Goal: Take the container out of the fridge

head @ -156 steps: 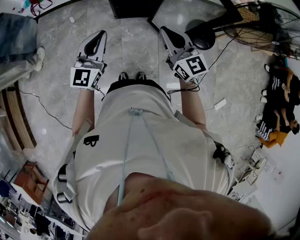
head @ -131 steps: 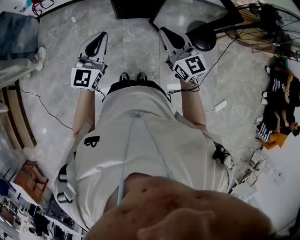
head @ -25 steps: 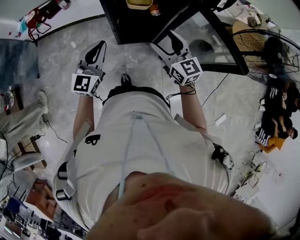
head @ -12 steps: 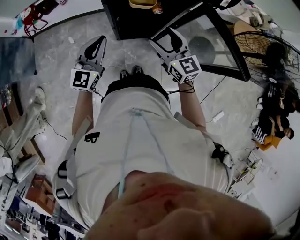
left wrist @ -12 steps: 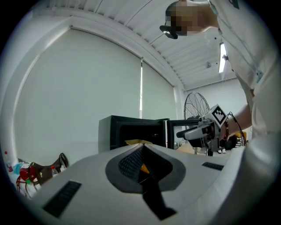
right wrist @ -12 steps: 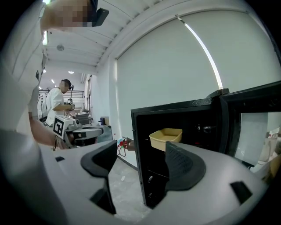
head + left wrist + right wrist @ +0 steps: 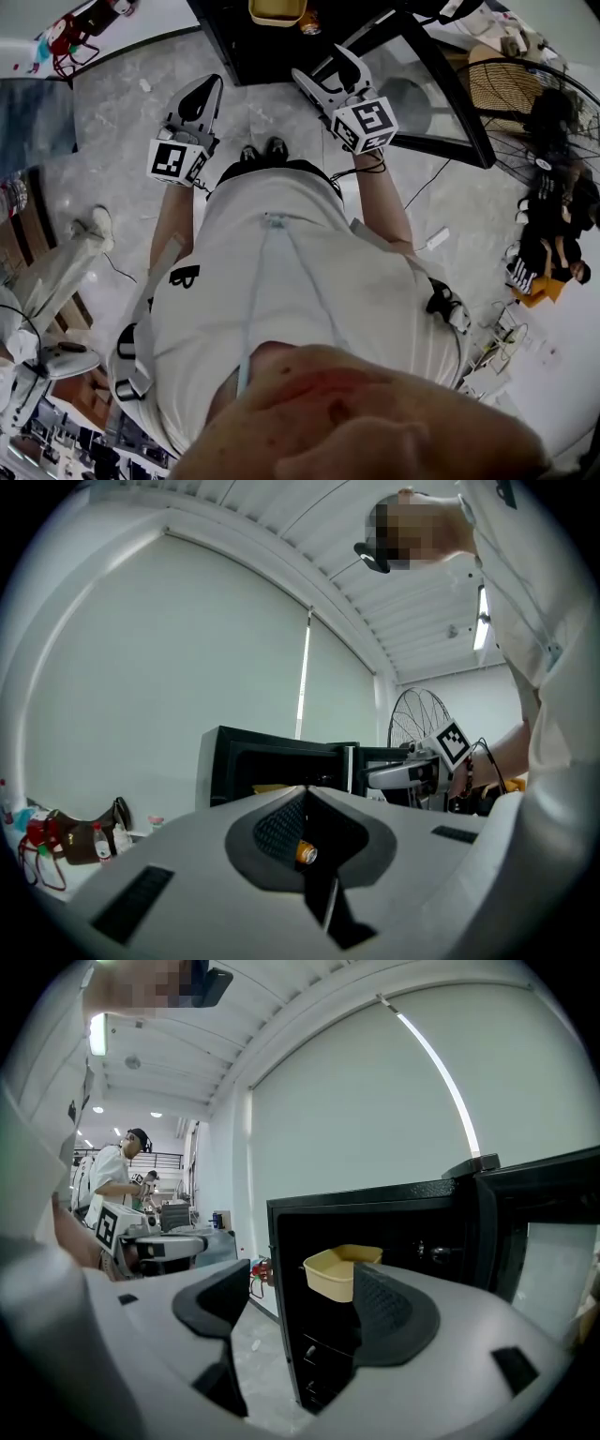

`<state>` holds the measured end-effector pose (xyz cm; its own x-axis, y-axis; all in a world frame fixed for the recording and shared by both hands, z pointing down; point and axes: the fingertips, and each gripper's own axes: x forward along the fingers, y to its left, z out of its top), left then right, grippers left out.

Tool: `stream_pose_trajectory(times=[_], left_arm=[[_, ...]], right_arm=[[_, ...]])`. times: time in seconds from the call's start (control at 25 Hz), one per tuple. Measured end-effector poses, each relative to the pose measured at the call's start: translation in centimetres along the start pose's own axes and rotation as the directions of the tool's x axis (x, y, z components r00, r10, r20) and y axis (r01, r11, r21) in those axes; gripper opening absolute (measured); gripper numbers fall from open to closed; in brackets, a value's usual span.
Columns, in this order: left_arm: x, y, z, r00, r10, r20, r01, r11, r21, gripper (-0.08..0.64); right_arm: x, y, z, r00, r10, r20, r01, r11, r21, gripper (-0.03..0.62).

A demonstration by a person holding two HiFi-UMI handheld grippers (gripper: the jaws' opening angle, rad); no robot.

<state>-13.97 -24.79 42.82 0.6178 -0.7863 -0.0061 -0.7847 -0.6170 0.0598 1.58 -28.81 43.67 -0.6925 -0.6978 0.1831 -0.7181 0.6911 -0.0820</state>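
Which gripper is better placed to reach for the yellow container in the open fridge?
Right, most likely. The right gripper has its jaws apart, and in its own view the yellow container inside the fridge sits between them. The left gripper has its jaws together, so it would need to open first.

Head view: camera on my head, facing steeply down over my shirt [image 7: 281,281] to the floor [image 7: 122,141]. My left gripper [image 7: 208,82] and right gripper [image 7: 323,66] sit near the top, the open fridge [image 7: 234,37] at the upper edge.

Left gripper view: rides my left gripper, faces along its jaws, tilted up toward wall [image 7: 141,667] and ceiling [image 7: 394,611]; fridge farther off.

Right gripper view: rides my right gripper, faces into the fridge, near.

Shared: fridge in all three; yellow container [image 7: 277,9] plain in head and right gripper views; each gripper view catches the other gripper at its side.
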Motion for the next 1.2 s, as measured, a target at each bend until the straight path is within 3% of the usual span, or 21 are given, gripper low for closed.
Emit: stream_pose_trajectory(times=[0.08,0.16,0.28,0.44,0.6,0.76,1.0,1.2], left_arm=[[0.3,-0.2,0.0,1.000,-0.001,-0.001,0.001,1.000,0.009,0.009],[0.4,-0.1,0.0,1.000,-0.001,0.007,0.001,1.000,0.018,0.009],[0.0,0.6,-0.1,1.000,0.030,0.007,-0.030,0.999,0.013,0.009],[-0.4,1.6,-0.2,0.998,0.063,-0.003,-0.063,0.998,0.015,0.009],[-0.8,3.0,-0.4,0.996,0.085,-0.014,-0.084,0.996,0.015,0.009],[-0.6,3.8,-0.7,0.995,0.099,-0.018,-0.099,0.995,0.009,0.009],[-0.3,3.8,-0.1,0.994,0.104,-0.019,-0.104,0.995,0.008,0.009],[-0.7,4.7,0.2,0.991,0.130,-0.012,-0.130,0.992,-0.004,0.009]], right_arm=[[0.4,-0.6,-0.2,1.000,-0.002,-0.024,0.001,0.999,-0.045,0.330],[1.0,-1.1,-0.6,0.997,-0.011,-0.071,0.000,0.988,-0.154,0.330],[2.3,-1.9,-1.3,0.989,-0.030,-0.148,-0.022,0.941,-0.339,0.330],[4.2,-3.0,-2.0,0.973,-0.055,-0.224,-0.066,0.863,-0.500,0.330],[6.8,-2.7,-2.7,0.952,-0.054,-0.301,-0.156,0.761,-0.630,0.330],[8.7,-3.0,-3.6,0.928,-0.080,-0.363,-0.231,0.640,-0.733,0.330],[11.5,-4.1,-5.8,0.881,-0.144,-0.450,-0.343,0.459,-0.819,0.328],[12.8,-5.7,-7.6,0.832,-0.248,-0.496,-0.420,0.303,-0.856,0.328]])
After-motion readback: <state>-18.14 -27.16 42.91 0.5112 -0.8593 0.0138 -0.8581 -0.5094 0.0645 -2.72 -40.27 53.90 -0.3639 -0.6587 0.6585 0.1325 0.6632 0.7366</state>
